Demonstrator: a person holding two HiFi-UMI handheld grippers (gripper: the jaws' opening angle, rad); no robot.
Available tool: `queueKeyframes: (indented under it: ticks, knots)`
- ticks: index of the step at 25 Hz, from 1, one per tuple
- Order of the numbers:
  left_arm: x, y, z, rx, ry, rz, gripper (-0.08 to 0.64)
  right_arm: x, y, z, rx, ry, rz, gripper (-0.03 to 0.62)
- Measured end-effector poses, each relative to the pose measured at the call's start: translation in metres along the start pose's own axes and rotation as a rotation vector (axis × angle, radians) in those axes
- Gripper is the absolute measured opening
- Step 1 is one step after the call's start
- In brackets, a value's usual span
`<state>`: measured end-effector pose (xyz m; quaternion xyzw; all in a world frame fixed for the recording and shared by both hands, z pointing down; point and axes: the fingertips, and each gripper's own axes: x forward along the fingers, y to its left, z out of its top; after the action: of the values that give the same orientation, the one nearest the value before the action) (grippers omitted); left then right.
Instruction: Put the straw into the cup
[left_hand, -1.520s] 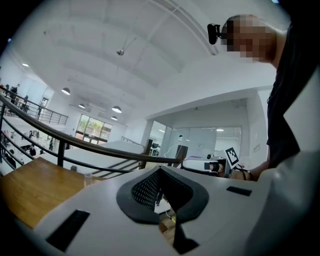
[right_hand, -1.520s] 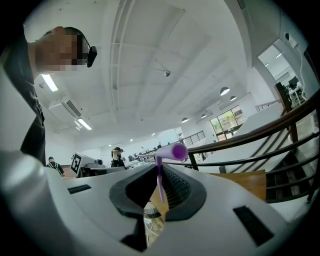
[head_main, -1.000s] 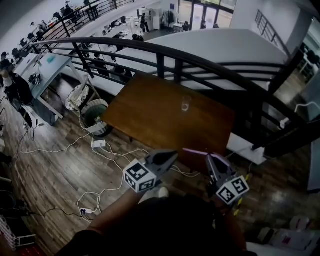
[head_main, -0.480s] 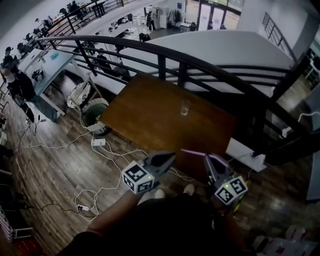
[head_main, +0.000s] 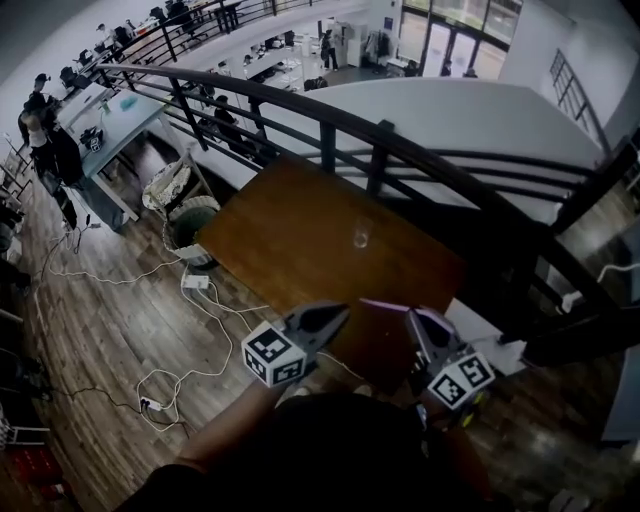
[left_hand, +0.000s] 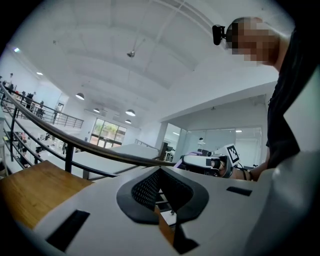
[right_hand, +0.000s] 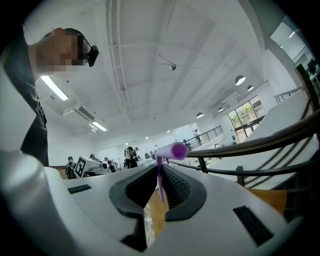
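Observation:
A clear cup (head_main: 361, 236) stands upright near the middle of a brown wooden table (head_main: 290, 230), well ahead of both grippers. My right gripper (head_main: 418, 318) is shut on a purple straw (head_main: 383, 302), which sticks out sideways to the left. In the right gripper view the straw (right_hand: 172, 150) rises between the jaws of that gripper (right_hand: 160, 172), and its bent top points at the camera. My left gripper (head_main: 340, 311) hangs level with the right one, shut with nothing in it. Its jaws (left_hand: 160, 172) meet at the tip.
A dark metal railing (head_main: 330, 120) curves round the table's far side, above a drop to a lower floor. White cables (head_main: 190, 330) and a power strip (head_main: 195, 283) lie on the wooden floor left of the table, beside a round basket (head_main: 185, 225).
The head view has shifted, so the table and cup sit slightly lower and further left in the picture. Both grippers keep the same pose and the straw stays held.

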<state>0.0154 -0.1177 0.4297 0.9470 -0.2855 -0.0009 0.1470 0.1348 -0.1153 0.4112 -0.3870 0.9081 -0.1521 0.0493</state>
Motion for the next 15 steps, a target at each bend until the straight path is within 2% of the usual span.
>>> queueKeyframes:
  ticks: [9, 15]
  knots:
    - [0.055, -0.018, -0.003, 0.006, -0.02, 0.073, 0.011, -0.026, -0.054, 0.016, -0.015, 0.012, 0.072, 0.04]
    - [0.073, -0.028, -0.006, 0.005, -0.014, 0.098, 0.011, -0.037, -0.071, 0.025, -0.019, 0.009, 0.102, 0.04]
